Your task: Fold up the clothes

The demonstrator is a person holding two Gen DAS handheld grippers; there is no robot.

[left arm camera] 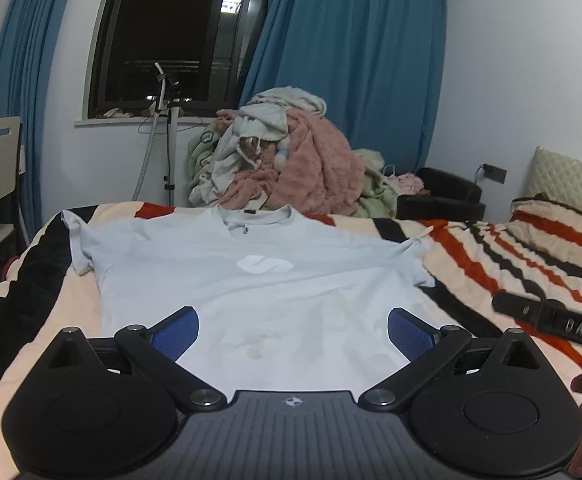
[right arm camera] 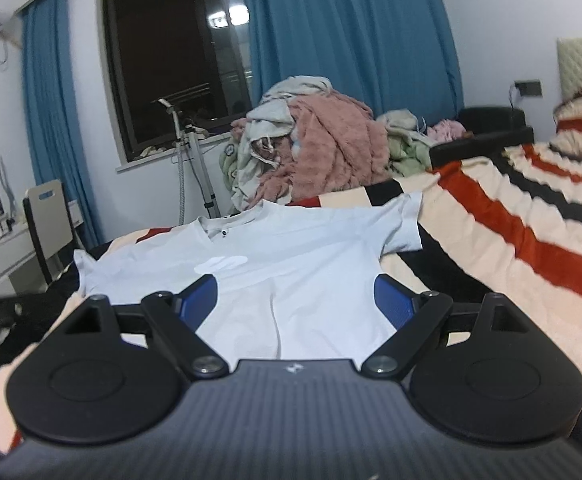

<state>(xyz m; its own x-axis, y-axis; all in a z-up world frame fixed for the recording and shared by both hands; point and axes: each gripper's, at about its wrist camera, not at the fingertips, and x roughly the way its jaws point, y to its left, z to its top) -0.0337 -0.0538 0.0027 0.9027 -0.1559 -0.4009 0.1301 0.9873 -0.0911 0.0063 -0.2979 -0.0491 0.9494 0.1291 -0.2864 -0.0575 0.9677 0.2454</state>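
A pale blue T-shirt lies spread flat, front up, on the striped blanket covering the bed, its collar toward the far edge and its hem toward the near edge. Both sleeves are out to the sides; no fold is visible in the garment. The task appears to be at its start: the shirt is laid out and every fold remains to be made.

The left gripper hovers over the hem, jaws wide apart, nothing between the pads. The right gripper is likewise spread wide and empty, above the lower right of the shirt.

A pile of unfolded clothes sits beyond the far edge of the bed, untouched; whether it belongs to this task cannot be told.
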